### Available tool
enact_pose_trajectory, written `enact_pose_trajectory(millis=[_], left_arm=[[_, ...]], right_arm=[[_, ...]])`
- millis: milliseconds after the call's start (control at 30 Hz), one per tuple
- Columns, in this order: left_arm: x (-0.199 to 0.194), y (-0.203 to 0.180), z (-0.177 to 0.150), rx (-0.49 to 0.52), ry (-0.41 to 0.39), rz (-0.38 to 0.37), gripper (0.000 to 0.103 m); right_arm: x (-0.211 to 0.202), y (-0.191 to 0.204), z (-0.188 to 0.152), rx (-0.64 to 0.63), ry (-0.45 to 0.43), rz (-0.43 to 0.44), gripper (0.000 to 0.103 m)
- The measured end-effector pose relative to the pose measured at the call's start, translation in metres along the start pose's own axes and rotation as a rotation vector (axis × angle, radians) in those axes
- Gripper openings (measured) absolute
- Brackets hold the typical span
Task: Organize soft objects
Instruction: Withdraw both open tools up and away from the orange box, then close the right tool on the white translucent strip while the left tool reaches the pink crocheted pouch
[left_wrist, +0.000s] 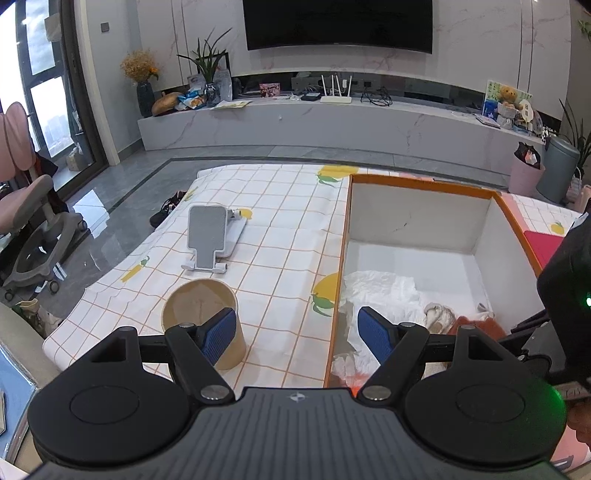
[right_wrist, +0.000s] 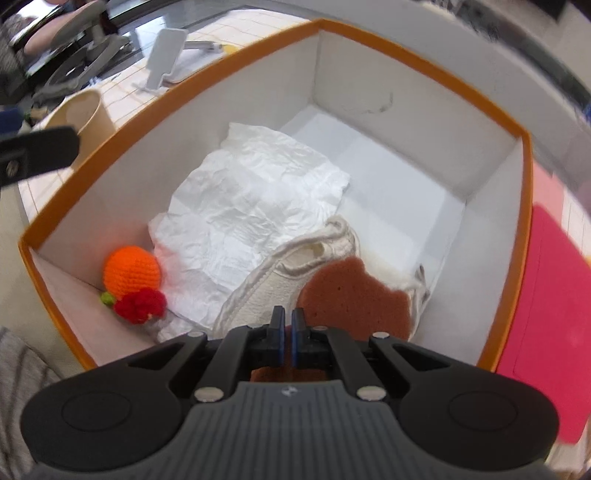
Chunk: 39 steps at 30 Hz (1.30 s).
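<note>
Lying crumpled, white cloth (right_wrist: 251, 206) inside box (right_wrist: 424, 55)

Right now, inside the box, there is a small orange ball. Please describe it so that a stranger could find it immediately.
Look into the orange-rimmed box with white walls. The crocheted orange ball lies in its near left corner, beside the crumpled white paper. It is the only round, bright orange item; the red crocheted piece touching it is smaller and bumpy.

Count: one orange-rimmed box (right_wrist: 491, 110). Inside: one white crumpled sheet (right_wrist: 251, 206), one cream cloth (right_wrist: 273, 291), one brown sponge (right_wrist: 354, 295), one orange crocheted ball (right_wrist: 131, 271), one red crocheted piece (right_wrist: 140, 306). Outside: one paper cup (left_wrist: 201, 306), one phone stand (left_wrist: 208, 236).
</note>
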<state>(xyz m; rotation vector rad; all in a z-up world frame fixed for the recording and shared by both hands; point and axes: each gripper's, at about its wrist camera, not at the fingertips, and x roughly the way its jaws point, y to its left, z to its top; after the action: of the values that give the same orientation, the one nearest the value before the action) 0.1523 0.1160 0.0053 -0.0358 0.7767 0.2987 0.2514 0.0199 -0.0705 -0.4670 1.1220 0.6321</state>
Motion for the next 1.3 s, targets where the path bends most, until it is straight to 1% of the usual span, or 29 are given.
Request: enact_pose_trajectory(millis=[167,267,300,400,467,533,567,600,700,767,867,900,1033,1067,1167,1233,1300], left_arm=[[0.001,-0.001,0.000,-0.006,0.011,0.004,0.088],[-0.003,-0.003,0.001,-0.008,0.000,-0.008,0.088],[-0.005,-0.004,0.001,-0.007,-0.002,-0.011,0.088],[-0.009,-0.009,0.002,-0.002,-0.009,-0.016,0.088],[-0.011,-0.013,0.002,-0.004,-0.009,-0.023,0.088],[-0.015,-0.016,0.003,-0.018,-0.004,-0.047,0.088],[-0.018,-0.018,0.004,-0.029,-0.009,-0.061,0.088],[-0.021,-0.020,0.005,-0.035,-0.018,-0.065,0.088],[-0.034,-0.029,0.006,-0.031,-0.070,-0.071,0.088],[-0.041,-0.036,0.008,-0.030,-0.075,-0.085,0.088],[-0.049,-0.046,0.009,-0.031,-0.086,-0.123,0.088],[-0.052,-0.051,0.009,-0.022,-0.095,-0.125,0.088],[-0.063,-0.076,0.006,0.033,-0.153,-0.095,0.088],[-0.066,-0.081,0.005,0.034,-0.170,-0.103,0.088],[-0.073,-0.099,0.004,0.046,-0.195,-0.152,0.088],[-0.078,-0.116,0.000,0.094,-0.212,-0.188,0.088],[-0.080,-0.134,-0.006,0.139,-0.227,-0.228,0.088]], right_arm=[[-0.007,-0.004,-0.002,0.029,-0.034,0.008,0.000],[-0.027,-0.001,-0.007,0.035,-0.121,-0.013,0.008],[-0.037,0.000,-0.011,0.041,-0.158,-0.016,0.010],[-0.071,-0.003,-0.022,0.092,-0.250,-0.004,0.010],[-0.095,-0.006,-0.032,0.130,-0.293,-0.024,0.010],[-0.120,-0.011,-0.043,0.162,-0.348,-0.054,0.013],[-0.134,-0.016,-0.051,0.185,-0.383,-0.066,0.018],[-0.147,-0.022,-0.059,0.207,-0.410,-0.075,0.021],[-0.192,-0.041,-0.092,0.315,-0.533,-0.103,0.024],[-0.215,-0.051,-0.111,0.354,-0.585,-0.137,0.024],[-0.238,-0.065,-0.133,0.380,-0.623,-0.228,0.025],[-0.243,-0.070,-0.139,0.395,-0.632,-0.246,0.025],[-0.253,-0.092,-0.162,0.483,-0.662,-0.240,0.025],[-0.253,-0.096,-0.166,0.494,-0.669,-0.243,0.026],[-0.251,-0.105,-0.178,0.522,-0.684,-0.275,0.032],[-0.247,-0.113,-0.183,0.535,-0.687,-0.297,0.033],[-0.239,-0.121,-0.188,0.548,-0.684,-0.284,0.033]])
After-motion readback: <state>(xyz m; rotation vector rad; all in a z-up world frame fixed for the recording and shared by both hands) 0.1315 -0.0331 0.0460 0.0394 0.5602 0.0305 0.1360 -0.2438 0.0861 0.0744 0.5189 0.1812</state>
